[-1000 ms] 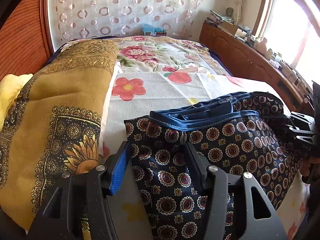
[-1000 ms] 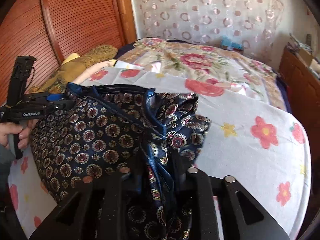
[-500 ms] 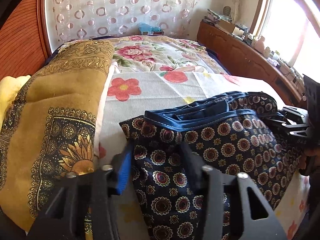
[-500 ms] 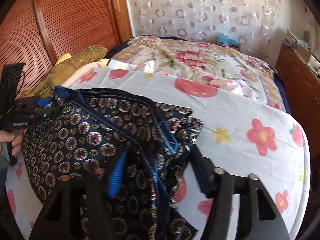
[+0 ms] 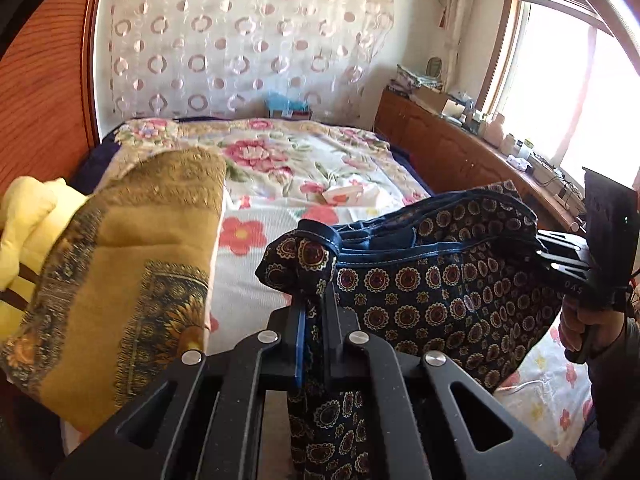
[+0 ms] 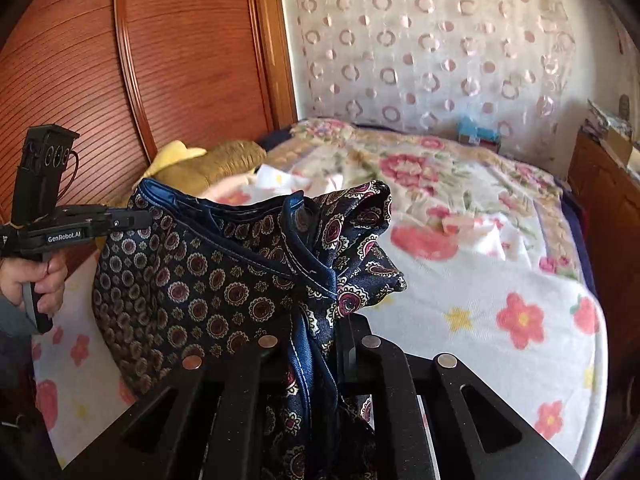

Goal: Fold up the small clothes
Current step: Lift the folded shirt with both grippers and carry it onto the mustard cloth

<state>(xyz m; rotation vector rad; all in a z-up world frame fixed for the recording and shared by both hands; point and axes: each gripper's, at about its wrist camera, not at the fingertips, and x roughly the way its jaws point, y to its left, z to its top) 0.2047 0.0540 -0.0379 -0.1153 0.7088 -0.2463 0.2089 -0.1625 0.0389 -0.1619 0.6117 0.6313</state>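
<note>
- My left gripper (image 5: 314, 320) pinches one end of the garment (image 5: 440, 280), my right gripper (image 6: 316, 344) the other end; garment hangs stretched between them, above the near part of the bed (image 5: 256, 280).
- Folded blanket (image 5: 120, 260) lies on the bed's left edge, to my left of the garment.
- Pillow (image 5: 28, 216) sits at the left edge, beside the blanket, against the wooden panel (image 6: 120, 80).
- Quilt (image 5: 304, 160) covers the far half of the bed.
- Curtain (image 5: 240, 40) hangs behind the bed's far edge.
- Cabinet (image 5: 460, 152) runs along the bed's right side, below the window (image 5: 560, 80).
</note>
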